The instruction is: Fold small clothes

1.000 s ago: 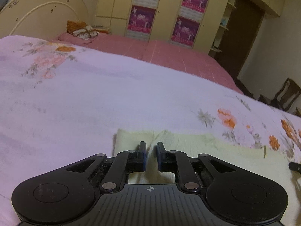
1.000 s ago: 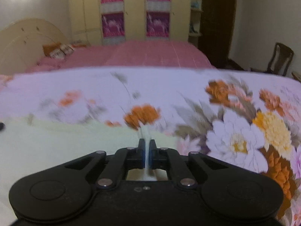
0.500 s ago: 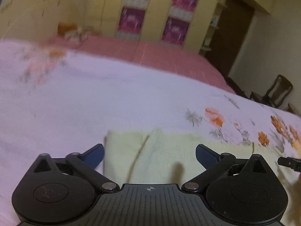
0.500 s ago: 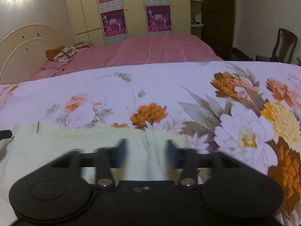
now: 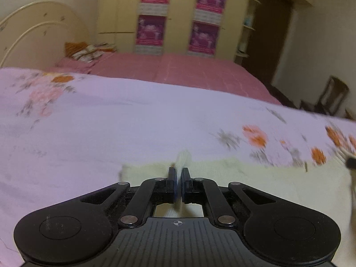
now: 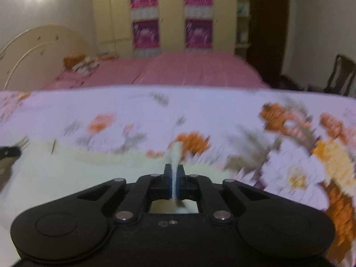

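Note:
A pale yellow-green garment (image 5: 255, 178) lies flat on the floral lilac bedspread (image 5: 133, 122). My left gripper (image 5: 178, 173) is shut on a pinch of the garment near its left end; the cloth sticks up between the pads. My right gripper (image 6: 174, 171) is shut on a pinch of the same garment (image 6: 77, 169) near its right end. The tip of the right gripper shows at the right edge of the left wrist view (image 5: 351, 162), and the left gripper's tip shows at the left edge of the right wrist view (image 6: 9, 152).
A pink-covered bed (image 5: 189, 71) with pillows (image 5: 86, 50) and a cream headboard (image 5: 40, 31) lies beyond the bedspread. Wardrobes with purple posters (image 5: 178, 17) stand at the back. A wooden chair (image 5: 331, 98) stands at the right, near a dark door.
Both grippers opened half a second ago and have now shut again on the garment, each pinching up a fold. Both views are blurred by motion.

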Demonstrator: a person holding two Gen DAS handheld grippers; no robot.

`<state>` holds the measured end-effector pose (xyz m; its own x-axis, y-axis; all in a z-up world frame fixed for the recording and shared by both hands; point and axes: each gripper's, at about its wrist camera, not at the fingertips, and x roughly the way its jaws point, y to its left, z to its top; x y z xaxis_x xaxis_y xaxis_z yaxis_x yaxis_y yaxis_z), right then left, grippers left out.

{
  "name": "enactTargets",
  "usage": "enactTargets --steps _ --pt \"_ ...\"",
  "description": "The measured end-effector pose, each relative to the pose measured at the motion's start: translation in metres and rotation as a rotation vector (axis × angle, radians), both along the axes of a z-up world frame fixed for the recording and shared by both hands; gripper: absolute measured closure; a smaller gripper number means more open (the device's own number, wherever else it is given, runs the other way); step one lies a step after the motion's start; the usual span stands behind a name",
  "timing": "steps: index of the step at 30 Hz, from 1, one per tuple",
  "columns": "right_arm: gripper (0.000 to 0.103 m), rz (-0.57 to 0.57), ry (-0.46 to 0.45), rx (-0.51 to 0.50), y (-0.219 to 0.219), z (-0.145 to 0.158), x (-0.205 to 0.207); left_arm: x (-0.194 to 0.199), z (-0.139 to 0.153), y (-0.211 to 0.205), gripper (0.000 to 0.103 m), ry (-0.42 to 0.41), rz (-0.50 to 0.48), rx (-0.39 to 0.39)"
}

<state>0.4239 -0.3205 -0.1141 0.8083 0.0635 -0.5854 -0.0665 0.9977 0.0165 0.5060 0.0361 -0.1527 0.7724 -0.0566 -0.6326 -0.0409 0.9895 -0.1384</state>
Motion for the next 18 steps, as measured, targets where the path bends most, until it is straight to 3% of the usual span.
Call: enactTargets --steps 5,7,8,9,11,13,18 --pt "0.099 -0.028 0.013 -0.012 -0.008 -0.006 0.009 0.005 -0.013 -0.001 0.098 0.017 0.027 0.044" --pt "0.094 -0.028 0.123 -0.022 -0.01 -0.024 0.02 0.005 -0.02 -0.005 0.094 0.02 0.026 0.081" --pt "0.088 -0.031 0.155 -0.012 -0.012 -0.03 0.022 0.002 -0.017 -0.007 0.082 0.014 0.031 0.103" --pt "0.081 -0.042 0.132 -0.011 -0.015 -0.029 0.018 0.001 -0.014 -0.008 0.072 0.016 0.035 0.111" --pt "0.07 -0.068 0.098 -0.011 -0.019 -0.02 0.01 -0.008 -0.003 -0.007 0.007 0.001 0.029 0.084" --pt "0.069 -0.059 0.069 0.016 -0.021 -0.007 -0.001 -0.03 0.011 -0.008 0.003 -0.078 0.048 0.079" --pt "0.07 0.064 0.067 0.028 0.009 0.005 -0.027 -0.053 0.017 -0.035 0.003 -0.023 -0.087 0.031"
